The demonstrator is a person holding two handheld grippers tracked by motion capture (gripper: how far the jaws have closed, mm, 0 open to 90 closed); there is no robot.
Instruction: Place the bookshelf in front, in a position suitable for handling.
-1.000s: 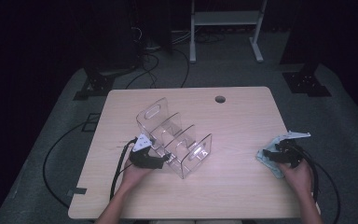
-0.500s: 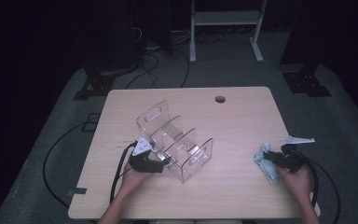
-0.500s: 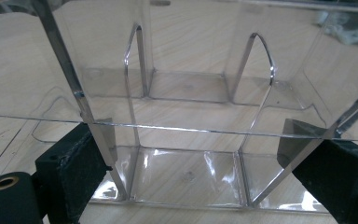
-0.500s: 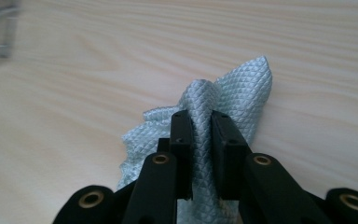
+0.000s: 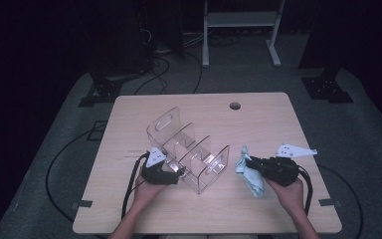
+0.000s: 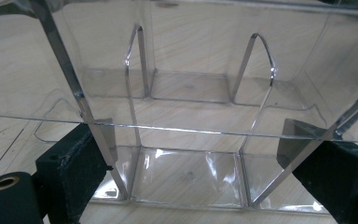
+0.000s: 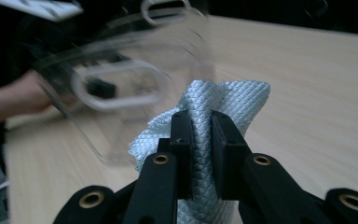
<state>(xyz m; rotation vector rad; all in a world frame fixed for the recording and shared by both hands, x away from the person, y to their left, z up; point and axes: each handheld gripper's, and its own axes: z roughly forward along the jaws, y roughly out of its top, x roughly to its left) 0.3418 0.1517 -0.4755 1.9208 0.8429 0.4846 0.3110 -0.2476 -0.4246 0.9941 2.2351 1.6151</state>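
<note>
Clamping the cloth, bracing the clear organizer for a wipe

My right gripper is pinching the pale blue cloth tight between its jaws, which have just been closing on it; the cloth is bunching up above the pads and hanging below them, lifted just beside the organizer's near end. My left gripper is standing with its jaws wide apart, straddling the end of the clear plastic organizer, and I am judging that they are pressing on its walls to hold it steady in the middle of the table. To do the wipe well, I am thinking I should keep that left hold firm, bring the cloth's loose fold against the plastic instead of the hard jaw tips, and press lightly so the organizer is not sliding.
</note>
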